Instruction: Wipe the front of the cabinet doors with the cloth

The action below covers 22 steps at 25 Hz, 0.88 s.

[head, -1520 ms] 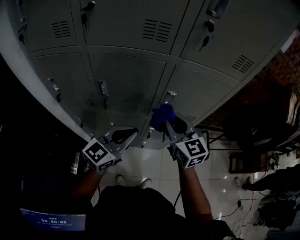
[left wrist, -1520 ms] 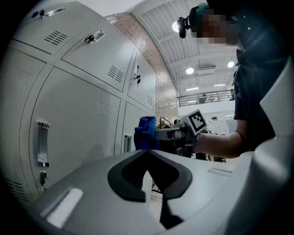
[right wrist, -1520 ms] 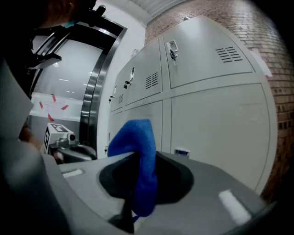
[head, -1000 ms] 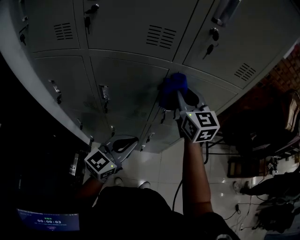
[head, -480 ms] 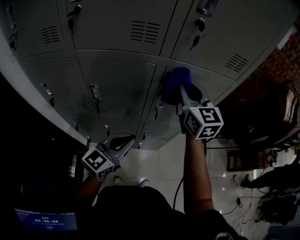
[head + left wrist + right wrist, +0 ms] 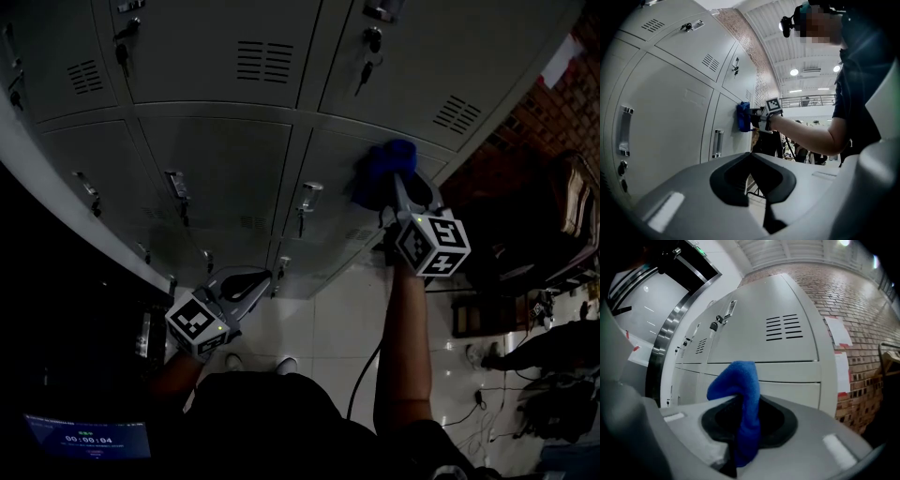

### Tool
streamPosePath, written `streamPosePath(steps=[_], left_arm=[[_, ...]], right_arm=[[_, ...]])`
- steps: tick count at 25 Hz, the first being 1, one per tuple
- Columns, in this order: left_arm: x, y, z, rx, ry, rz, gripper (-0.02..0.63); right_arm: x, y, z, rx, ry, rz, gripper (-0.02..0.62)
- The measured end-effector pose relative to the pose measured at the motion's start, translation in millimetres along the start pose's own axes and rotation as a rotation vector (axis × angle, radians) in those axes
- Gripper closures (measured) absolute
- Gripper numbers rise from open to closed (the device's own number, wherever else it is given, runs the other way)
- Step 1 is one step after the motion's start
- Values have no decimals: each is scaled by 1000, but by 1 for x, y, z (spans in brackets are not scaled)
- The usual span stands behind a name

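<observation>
Grey steel cabinet doors (image 6: 220, 169) fill the upper part of the head view, several with vent grilles, some with keys (image 6: 365, 67) hanging in their locks. At the far left, low down, a small lit screen (image 6: 89, 439) glows in the dark. Next to the right is the left gripper (image 6: 246, 281), held low near the bottom row of doors and apart from them. Its own view shows its jaws clenched together with nothing between them, and its marker cube (image 6: 198, 324) faces the head camera. Further right, past a handle (image 6: 308, 195) on the middle row, the right gripper (image 6: 398, 184) is raised at arm's length, its jaws clamped on the blue cloth (image 6: 379, 172). The cloth lies bunched against the front of the rightmost middle door (image 6: 342, 230), close under that door's upper edge. In the right gripper view the cloth (image 6: 743, 394) stands up in a fold out of the jaws, with a grille (image 6: 783, 327) of the door above behind it. At the far right a brick wall (image 6: 553, 108) meets the cabinet's end, and a pale tiled floor (image 6: 328, 319) shows below
</observation>
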<state>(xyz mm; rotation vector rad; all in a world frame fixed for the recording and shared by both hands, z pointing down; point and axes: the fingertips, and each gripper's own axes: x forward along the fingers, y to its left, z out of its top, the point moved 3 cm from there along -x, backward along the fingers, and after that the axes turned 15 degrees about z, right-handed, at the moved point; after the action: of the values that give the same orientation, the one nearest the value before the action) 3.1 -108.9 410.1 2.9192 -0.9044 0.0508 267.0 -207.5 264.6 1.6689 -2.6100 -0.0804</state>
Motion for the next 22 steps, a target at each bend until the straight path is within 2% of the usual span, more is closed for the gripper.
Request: streamPosePath(steps=[15,22], left_arm=[[-5,-16,-11,-8,26,0,606],[-15,-18,-8,-4,13,19,606]], right_arm=[[-66,-77,-14,39,-21,-211,528],[-80,-87,-19,38,-22,-277,528]])
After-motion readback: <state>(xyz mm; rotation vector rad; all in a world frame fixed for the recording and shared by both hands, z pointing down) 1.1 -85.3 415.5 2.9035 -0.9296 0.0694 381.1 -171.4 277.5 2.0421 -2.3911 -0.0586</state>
